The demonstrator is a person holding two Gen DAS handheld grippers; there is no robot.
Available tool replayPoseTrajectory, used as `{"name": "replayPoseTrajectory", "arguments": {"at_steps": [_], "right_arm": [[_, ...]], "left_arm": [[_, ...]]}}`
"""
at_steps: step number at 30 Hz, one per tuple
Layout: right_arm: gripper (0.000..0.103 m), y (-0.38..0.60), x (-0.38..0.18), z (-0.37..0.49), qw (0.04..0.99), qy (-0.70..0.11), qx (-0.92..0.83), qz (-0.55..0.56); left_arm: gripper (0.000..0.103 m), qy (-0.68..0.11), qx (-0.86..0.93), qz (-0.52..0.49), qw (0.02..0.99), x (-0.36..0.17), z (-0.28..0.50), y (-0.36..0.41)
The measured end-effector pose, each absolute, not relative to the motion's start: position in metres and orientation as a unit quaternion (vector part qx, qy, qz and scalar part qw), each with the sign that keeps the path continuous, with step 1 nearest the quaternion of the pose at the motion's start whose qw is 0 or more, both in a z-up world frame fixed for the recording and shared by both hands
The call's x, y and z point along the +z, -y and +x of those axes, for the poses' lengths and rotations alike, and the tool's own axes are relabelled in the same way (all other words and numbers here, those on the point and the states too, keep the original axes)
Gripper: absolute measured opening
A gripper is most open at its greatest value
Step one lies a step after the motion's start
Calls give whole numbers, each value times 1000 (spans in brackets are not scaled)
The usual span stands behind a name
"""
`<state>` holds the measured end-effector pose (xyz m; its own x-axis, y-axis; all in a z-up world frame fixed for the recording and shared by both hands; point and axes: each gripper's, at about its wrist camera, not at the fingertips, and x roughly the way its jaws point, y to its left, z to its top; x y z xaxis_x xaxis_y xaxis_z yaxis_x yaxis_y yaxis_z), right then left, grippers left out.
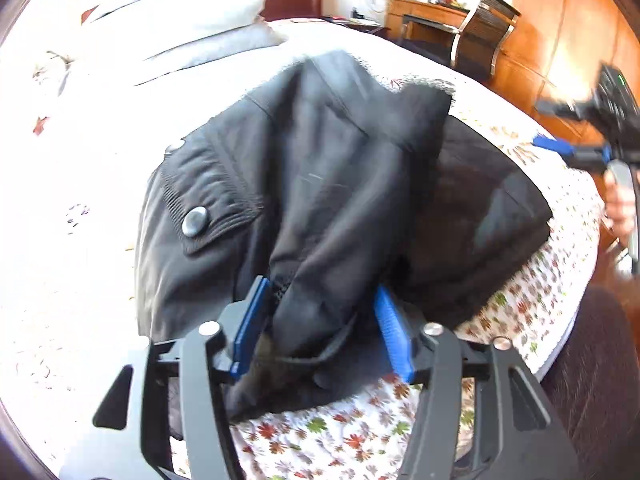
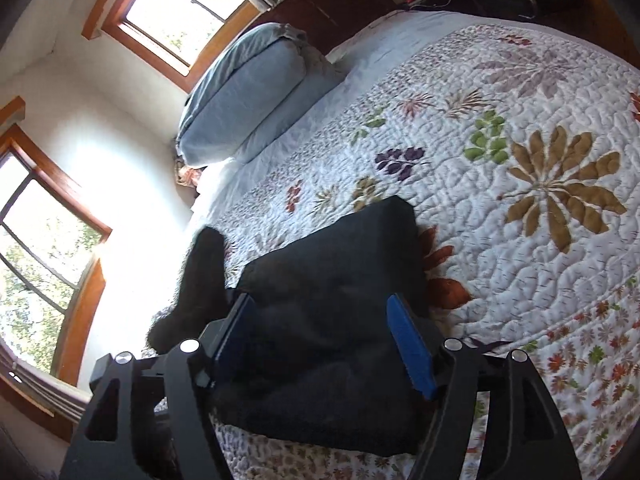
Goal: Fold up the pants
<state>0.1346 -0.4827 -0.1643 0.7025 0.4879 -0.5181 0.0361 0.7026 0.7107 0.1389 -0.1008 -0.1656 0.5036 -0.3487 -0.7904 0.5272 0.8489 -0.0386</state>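
Black pants (image 1: 328,168) lie bunched on the floral quilt (image 1: 352,436), with a silver snap button (image 1: 195,220) on a pocket flap at the left. My left gripper (image 1: 320,320) is open, its blue pads on either side of a raised fold of the pants near the bed's front edge. In the right wrist view the pants (image 2: 336,320) are a dark folded mass between the open blue pads of my right gripper (image 2: 324,344), which is above the fabric. The right gripper also shows in the left wrist view (image 1: 592,140), blurred at the far right.
The quilted bed (image 2: 500,184) stretches away with stacked pillows (image 2: 248,96) at its head. Windows (image 2: 44,240) line the wall on the left. A wooden desk (image 1: 424,16) and a chair (image 1: 484,32) stand beyond the bed. The bed's edge runs along the right.
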Motion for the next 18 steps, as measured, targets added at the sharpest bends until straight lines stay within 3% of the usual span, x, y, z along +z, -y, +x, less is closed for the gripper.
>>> {"name": "replayPoseTrajectory", "arguments": {"at_steps": [3,12,14,18], "right_arm": [[79,455,-163,156,835,-378,171,361],[84,395,-191,213,780,-441,232,377],[84,388,-198,218,771,-450,238,383],[86,381,-206,225,761,-455,245,392]], "left_arm": [[70,-424,-260,76,864,-160,137,96],[82,-441,-221,-61,868,-148,141,29],[89,-445,-181,-76,874,-146,142,7],[90,-439,-103,-76,889,-137,148,-20]]}}
